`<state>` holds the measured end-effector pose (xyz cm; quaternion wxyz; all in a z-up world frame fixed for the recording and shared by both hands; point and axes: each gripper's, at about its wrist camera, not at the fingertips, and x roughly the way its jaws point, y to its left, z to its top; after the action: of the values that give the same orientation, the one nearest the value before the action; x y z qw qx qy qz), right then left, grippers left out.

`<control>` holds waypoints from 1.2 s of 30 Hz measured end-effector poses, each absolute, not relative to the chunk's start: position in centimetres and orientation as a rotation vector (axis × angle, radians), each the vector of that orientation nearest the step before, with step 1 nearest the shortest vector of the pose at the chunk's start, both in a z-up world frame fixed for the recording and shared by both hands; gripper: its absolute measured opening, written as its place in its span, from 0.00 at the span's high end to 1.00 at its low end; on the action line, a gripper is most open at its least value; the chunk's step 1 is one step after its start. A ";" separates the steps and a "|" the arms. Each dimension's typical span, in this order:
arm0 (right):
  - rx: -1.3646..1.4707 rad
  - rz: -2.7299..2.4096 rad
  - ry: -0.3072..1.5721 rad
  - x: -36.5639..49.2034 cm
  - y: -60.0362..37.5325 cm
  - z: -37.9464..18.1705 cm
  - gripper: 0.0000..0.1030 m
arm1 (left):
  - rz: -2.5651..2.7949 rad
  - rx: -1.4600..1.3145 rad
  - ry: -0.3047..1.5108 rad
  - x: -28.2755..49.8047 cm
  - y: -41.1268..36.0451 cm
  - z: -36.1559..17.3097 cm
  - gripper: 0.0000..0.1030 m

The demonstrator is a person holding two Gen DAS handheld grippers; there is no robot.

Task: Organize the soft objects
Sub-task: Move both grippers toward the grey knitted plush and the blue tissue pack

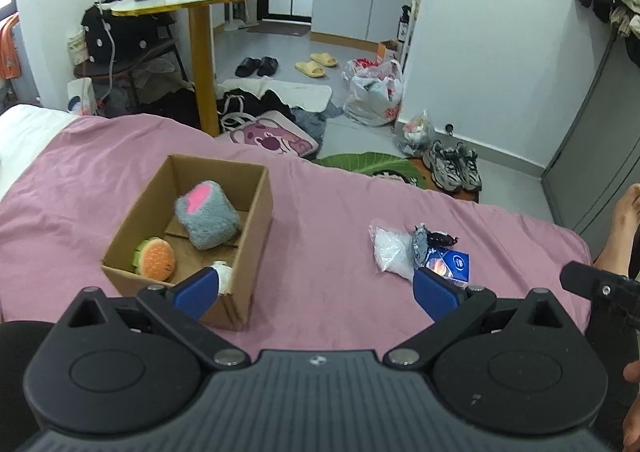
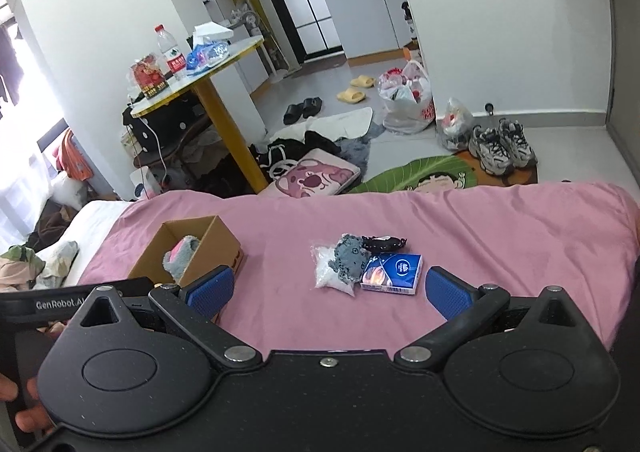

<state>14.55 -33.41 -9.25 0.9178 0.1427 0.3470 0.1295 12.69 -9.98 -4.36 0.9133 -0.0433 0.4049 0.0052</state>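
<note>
An open cardboard box [image 1: 256, 220] [image 2: 224, 240] sits on the pink bed cover. Inside lie a grey fuzzy toy with a pink patch [image 1: 206, 214] [image 2: 180, 258], a plush burger [image 1: 154, 257] and a small white item [image 1: 223, 275]. To the right lies a small pile: a clear bag of white stuff [image 1: 389, 252] [image 2: 329, 271], a grey plush piece [image 1: 420, 248] [image 2: 349, 257], a black dotted item [image 1: 442, 239] [image 2: 384, 242] and a blue tissue pack [image 1: 450, 264] [image 2: 390, 272]. My left gripper [image 1: 316, 290] is open, between box and pile. My right gripper [image 2: 328, 290] is open, just short of the pile.
The pink cover [image 1: 332, 192] [image 2: 480, 224] ends at the bed's far edge. Beyond it on the floor are a yellow-legged table [image 1: 200, 52] [image 2: 228, 120], sneakers [image 1: 454, 166] [image 2: 502, 146], plastic bags [image 1: 374, 92] [image 2: 406, 104] and slippers. A person's bare foot [image 1: 618, 228] is at right.
</note>
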 end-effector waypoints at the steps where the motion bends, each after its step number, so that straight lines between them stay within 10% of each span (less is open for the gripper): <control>1: 0.283 0.264 0.720 14.9 -33.3 -9.4 0.00 | 0.008 -0.092 0.842 13.1 -10.1 -4.7 0.01; 19: 0.300 0.240 0.813 22.0 -33.6 -12.7 0.05 | -0.045 -0.171 0.829 19.7 -12.8 -7.3 0.04; 36: 0.379 0.237 0.995 28.1 -36.2 -17.8 0.24 | -0.094 -0.266 0.977 24.9 -16.0 -13.1 0.42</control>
<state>28.05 -36.21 -17.80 0.8549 0.1800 0.4733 0.1125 24.95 -15.97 -13.14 0.8735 -0.1273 0.4677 -0.0448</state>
